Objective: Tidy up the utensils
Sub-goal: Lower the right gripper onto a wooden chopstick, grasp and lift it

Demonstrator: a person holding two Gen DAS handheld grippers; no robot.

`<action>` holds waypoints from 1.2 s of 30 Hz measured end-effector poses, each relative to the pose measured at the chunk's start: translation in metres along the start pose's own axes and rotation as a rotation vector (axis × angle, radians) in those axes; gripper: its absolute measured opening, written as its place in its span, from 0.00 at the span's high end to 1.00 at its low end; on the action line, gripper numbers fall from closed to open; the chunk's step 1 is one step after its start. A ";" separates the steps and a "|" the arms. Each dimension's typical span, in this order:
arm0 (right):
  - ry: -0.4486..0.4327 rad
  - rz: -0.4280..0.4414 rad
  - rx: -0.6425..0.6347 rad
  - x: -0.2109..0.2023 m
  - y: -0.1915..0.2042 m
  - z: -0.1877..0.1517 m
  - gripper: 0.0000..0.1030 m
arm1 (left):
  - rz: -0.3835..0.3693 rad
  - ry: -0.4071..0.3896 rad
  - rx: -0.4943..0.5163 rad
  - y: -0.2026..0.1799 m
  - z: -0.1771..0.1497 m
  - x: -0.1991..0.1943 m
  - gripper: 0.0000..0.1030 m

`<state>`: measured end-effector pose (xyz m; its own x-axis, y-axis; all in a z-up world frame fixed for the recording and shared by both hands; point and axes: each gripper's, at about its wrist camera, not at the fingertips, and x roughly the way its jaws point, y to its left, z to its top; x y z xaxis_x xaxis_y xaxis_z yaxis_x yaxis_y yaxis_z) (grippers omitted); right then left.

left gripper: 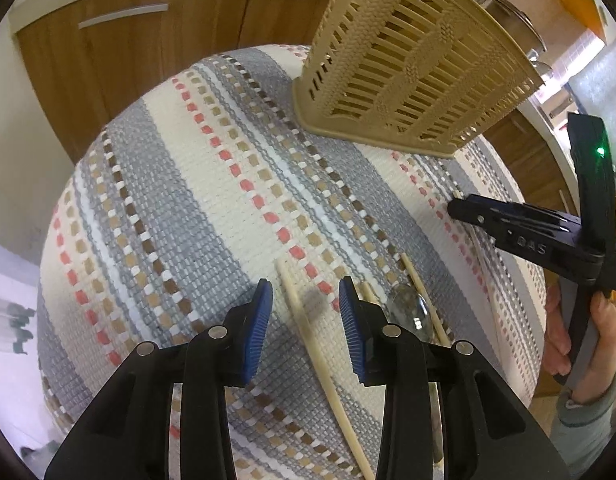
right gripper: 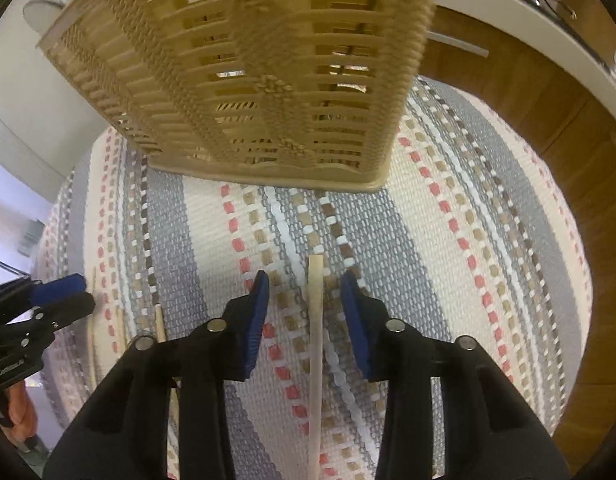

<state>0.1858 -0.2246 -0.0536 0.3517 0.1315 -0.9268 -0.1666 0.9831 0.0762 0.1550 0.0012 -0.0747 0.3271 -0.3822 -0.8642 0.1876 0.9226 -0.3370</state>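
On the striped woven mat (left gripper: 212, 184), nearest the left wrist camera, the left gripper (left gripper: 306, 304) points steeply down with its blue pads (left gripper: 260, 320) apart; a pale chopstick (left gripper: 308, 328) lies flat between them, and neither pad presses on it, so the tool grips nothing. Just beside the right-hand pad a clear spoon (left gripper: 411, 312) rests on the mat, with a second chopstick (left gripper: 421, 292) lying across by it, and the end of one more stick shows at that pad, partly hidden. That makes three sticks and one spoon in this view. To the left of the gripper the mat is bare, with open room as far as its curved edge, where wooden cabinet doors (left gripper: 148, 52) stand behind.

In the right wrist view the right gripper (right gripper: 306, 300) likewise straddles a single chopstick (right gripper: 315, 340) that runs straight between its blue pads (right gripper: 258, 320) without touching either; these jaws too are loose around it, holding nothing. Bare mat lies to the right of it up to the cabinet fronts.

Farther on, the other gripper appears at the edge of each view, well apart from the near one, with a hand (left gripper: 599, 328) and grey sleeve on its handle.

Farthest stands one beige slatted utensil basket (left gripper: 411, 64), upright on the mat's far part; through the slats I cannot tell whether anything is inside
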 end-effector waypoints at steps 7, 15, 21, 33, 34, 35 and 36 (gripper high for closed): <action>-0.007 -0.041 -0.044 0.002 0.008 -0.003 0.77 | 0.071 -0.002 0.045 -0.016 0.000 0.005 0.66; -0.063 -0.049 -0.079 0.007 0.021 -0.011 0.90 | 0.187 -0.057 0.066 -0.030 -0.002 0.013 0.96; -0.083 -0.042 -0.083 0.000 0.010 -0.027 0.91 | 0.102 -0.094 0.010 -0.015 -0.004 0.010 0.98; -0.144 0.045 -0.077 -0.035 -0.005 -0.050 0.95 | -0.031 -0.190 0.004 -0.008 -0.005 -0.029 0.98; -0.157 0.059 -0.078 -0.040 0.004 -0.043 0.95 | -0.037 -0.206 0.011 -0.010 -0.005 -0.035 0.98; -0.168 0.071 -0.081 -0.045 0.007 -0.042 0.95 | -0.041 -0.221 0.017 -0.013 -0.006 -0.039 0.98; -0.191 0.084 -0.087 -0.054 0.008 -0.045 0.95 | -0.048 -0.246 0.025 -0.016 -0.006 -0.047 0.98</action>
<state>0.1238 -0.2293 -0.0199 0.4997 0.2421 -0.8317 -0.2784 0.9541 0.1105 0.1311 0.0045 -0.0312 0.5319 -0.4299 -0.7296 0.2303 0.9025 -0.3639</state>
